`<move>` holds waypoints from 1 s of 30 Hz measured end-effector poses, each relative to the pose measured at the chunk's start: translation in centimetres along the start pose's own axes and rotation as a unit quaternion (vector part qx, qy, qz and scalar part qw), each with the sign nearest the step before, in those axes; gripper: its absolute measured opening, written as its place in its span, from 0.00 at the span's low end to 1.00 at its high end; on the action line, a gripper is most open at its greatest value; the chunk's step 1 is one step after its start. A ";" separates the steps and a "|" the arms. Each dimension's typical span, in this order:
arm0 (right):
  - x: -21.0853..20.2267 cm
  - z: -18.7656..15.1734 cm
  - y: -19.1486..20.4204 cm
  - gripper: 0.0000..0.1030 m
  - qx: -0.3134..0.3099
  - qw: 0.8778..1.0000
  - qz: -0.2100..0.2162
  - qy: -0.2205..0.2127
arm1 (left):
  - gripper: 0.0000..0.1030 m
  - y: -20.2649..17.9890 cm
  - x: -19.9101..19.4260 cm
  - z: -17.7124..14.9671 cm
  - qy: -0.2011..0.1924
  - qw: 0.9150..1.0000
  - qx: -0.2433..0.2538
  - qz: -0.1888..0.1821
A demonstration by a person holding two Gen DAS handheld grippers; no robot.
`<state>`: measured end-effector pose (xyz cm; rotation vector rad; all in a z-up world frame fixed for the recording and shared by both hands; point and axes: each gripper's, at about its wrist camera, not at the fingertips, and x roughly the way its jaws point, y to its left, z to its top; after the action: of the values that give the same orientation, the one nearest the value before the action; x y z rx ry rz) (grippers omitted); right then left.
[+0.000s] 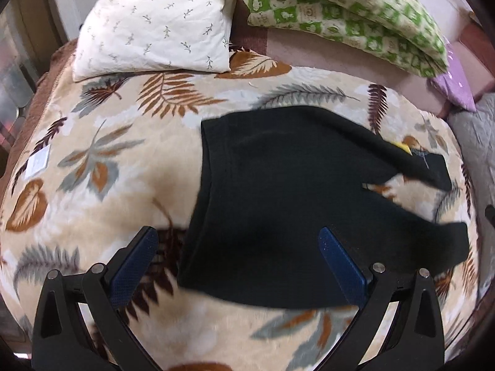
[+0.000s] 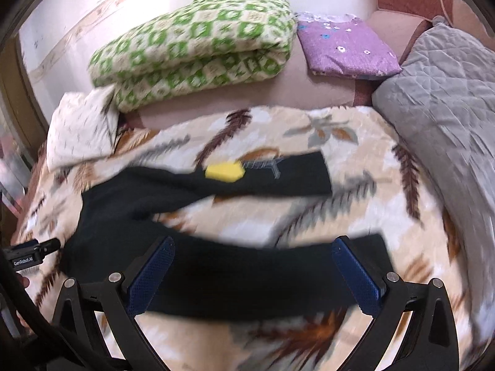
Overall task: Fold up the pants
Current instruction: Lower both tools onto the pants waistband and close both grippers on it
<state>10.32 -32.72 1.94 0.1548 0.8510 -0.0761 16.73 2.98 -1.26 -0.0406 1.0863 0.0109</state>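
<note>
Nearest to the lens, the left tool (image 1: 236, 241) has both blue pads spread wide w/ nothing between them; it hangs over the waist end of the black pants (image 1: 278, 204). The right tool (image 2: 252, 252) is also wide and empty, above the near leg.

The pants lie flat on the leaf-print blanket (image 1: 108, 160) of the bed, not yet folded. Waistband (image 1: 207, 160) is ahead-left of the left tool. The two legs run away to its right, spread apart like a V. So the long axis goes across, approx. left to right, in front of both tools. A yellow tag (image 2: 224, 171) sits on the far leg.

Left hand is nearer the waist, right hand nearer the cuffs. Probably next: bring one leg onto the other.
</note>
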 end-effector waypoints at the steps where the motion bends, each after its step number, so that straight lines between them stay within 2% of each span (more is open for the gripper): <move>1: 0.7 1.4 -1.1 0.99 0.004 1.000 0.007 0.003 | 1.00 0.1 0.4 1.1 0.008 1.000 0.003 -0.001; 6: 5.8 6.5 -5.0 0.99 0.014 0.999 0.020 0.033 | 1.00 1.3 2.6 5.7 0.040 0.999 0.001 0.008; 10: 10.8 8.5 -7.8 0.98 0.046 0.996 0.040 0.070 | 1.00 3.0 5.0 9.3 0.079 0.997 -0.021 0.008; 12: 13.1 9.0 -8.9 0.98 0.054 0.994 0.036 0.086 | 1.00 4.0 6.2 10.5 0.096 0.995 -0.039 0.003; 16: 16.5 9.7 -10.8 0.97 0.061 0.992 0.031 0.105 | 1.00 5.8 8.8 12.0 0.133 0.988 -0.076 -0.023; 20: 18.0 10.0 -12.1 0.97 0.074 0.990 0.040 0.109 | 1.00 6.3 11.0 11.7 0.172 0.979 -0.091 -0.051; 25: 19.0 10.0 -12.8 0.97 0.079 0.990 0.035 0.109 | 1.00 6.9 13.0 11.0 0.165 0.975 -0.107 -0.100; 30: 19.4 9.7 -13.1 0.97 0.094 0.989 0.045 0.103 | 1.00 6.4 14.3 10.8 0.149 0.976 -0.084 -0.131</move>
<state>28.63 -47.37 -7.79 0.3828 1.0420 -0.0556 32.82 9.63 -9.09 -0.3483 1.3716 -0.1454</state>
